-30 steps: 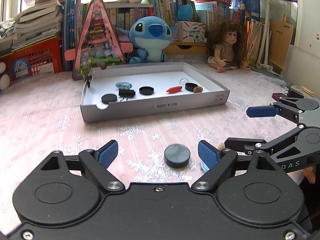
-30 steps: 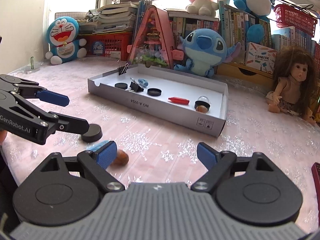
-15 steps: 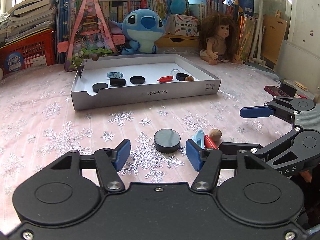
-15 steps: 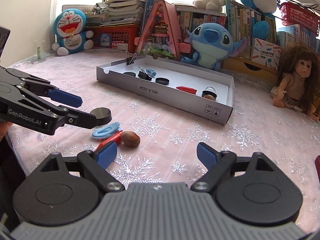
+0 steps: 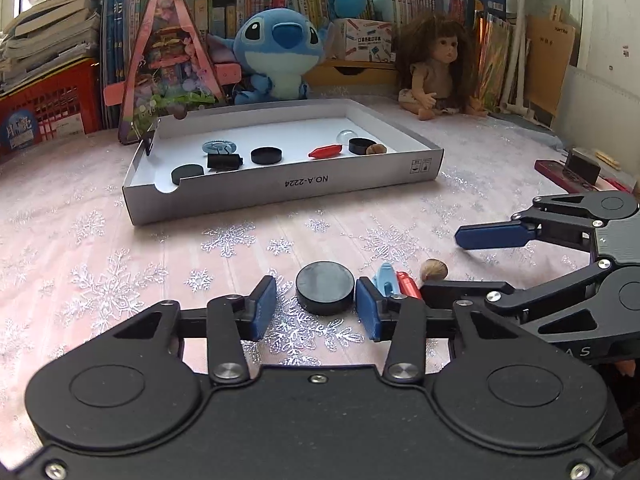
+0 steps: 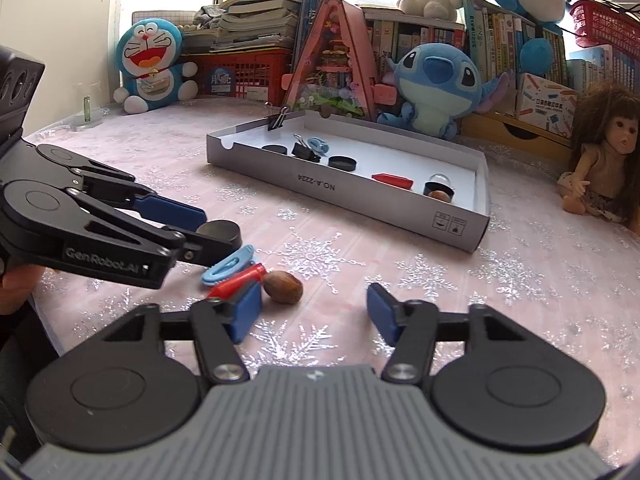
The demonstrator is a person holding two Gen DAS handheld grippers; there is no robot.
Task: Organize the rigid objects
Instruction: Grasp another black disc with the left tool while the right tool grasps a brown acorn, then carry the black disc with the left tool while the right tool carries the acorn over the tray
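Observation:
A black round puck (image 5: 325, 288) lies on the pink snowflake cloth between the blue pads of my left gripper (image 5: 316, 307), which is open around it; the right pad is close to it, contact unclear. It also shows in the right wrist view (image 6: 221, 231). Beside it lie a light blue clip (image 6: 229, 265), a red piece (image 6: 237, 281) and a brown nut (image 6: 283, 287). My right gripper (image 6: 310, 312) is open and empty, its left pad next to the nut. The white cardboard tray (image 5: 280, 194) holds several small items.
A Stitch plush (image 5: 280, 56), a doll (image 5: 438, 68), a pink triangular toy house (image 5: 168, 68), books and red baskets line the back. A Doraemon plush (image 6: 150, 66) sits at the far left. A red and black item (image 5: 572, 168) lies at the right.
My left gripper has narrowed around the black puck. The right gripper has drawn nearer to the nut and red piece.

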